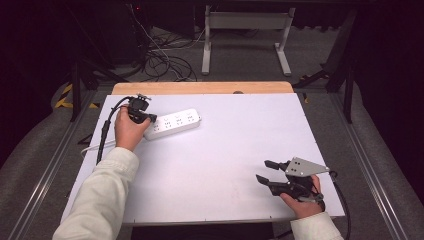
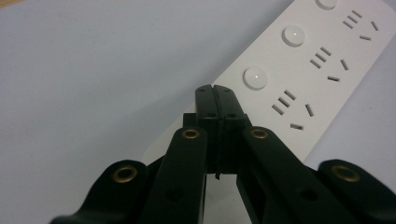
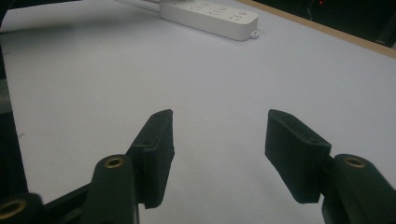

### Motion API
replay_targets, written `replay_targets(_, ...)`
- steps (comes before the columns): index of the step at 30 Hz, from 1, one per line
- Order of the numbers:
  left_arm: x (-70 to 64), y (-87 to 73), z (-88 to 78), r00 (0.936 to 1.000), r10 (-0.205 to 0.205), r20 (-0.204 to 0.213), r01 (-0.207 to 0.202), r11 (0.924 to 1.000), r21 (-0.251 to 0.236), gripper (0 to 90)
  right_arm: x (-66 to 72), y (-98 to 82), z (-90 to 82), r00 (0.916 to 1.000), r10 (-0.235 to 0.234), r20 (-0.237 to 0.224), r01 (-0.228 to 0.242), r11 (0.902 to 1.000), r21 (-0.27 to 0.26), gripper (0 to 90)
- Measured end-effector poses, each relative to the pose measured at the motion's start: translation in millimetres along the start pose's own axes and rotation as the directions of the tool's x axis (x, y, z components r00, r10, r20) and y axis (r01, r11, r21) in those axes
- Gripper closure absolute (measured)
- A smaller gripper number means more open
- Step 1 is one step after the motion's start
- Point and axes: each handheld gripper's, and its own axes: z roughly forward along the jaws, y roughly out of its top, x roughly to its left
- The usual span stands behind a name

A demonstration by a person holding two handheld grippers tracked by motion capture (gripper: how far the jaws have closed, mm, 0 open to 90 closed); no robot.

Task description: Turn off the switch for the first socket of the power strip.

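A white power strip (image 1: 173, 123) lies at the desk's (image 1: 210, 165) far left, nothing plugged into it. The left gripper (image 2: 216, 93), jaws pressed together and empty, noses over its near end beside a round button (image 2: 255, 78). The right gripper (image 1: 266, 171) rests open, well apart. Any switching looks yet to come.

My left gripper (image 2: 215, 93), jaws pressed together at centre frame, tips over the near end of a white power strip (image 2: 322, 70) running to the upper right across a pale table (image 2: 93, 70).
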Motion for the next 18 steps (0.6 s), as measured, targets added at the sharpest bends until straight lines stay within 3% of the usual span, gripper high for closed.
replay_targets(10, 0.0, -2.7, 1.7, 1.0, 0.001, -0.004, -0.001, 0.9999, -0.014, 90.0, 0.2, 0.0, -0.7, 1.0, -0.002, 0.001, 0.002, 1.0, -0.004, 42.6)
replay_targets(14, 1.3, -7.0, 2.6, 0.9994, -0.034, 0.01, 0.034, 0.9988, -0.036, 90.0, 0.4, -0.1, -1.2, 1.0, -0.001, -0.002, 0.001, 1.0, -0.008, 42.5)
replay_targets(18, -2.3, -6.3, 2.8, 0.9998, -0.003, -0.018, 0.003, 0.9995, -0.032, 90.0, 0.6, -0.1, -1.3, 1.0, -0.003, -0.002, 0.003, 1.0, -0.009, 42.5)
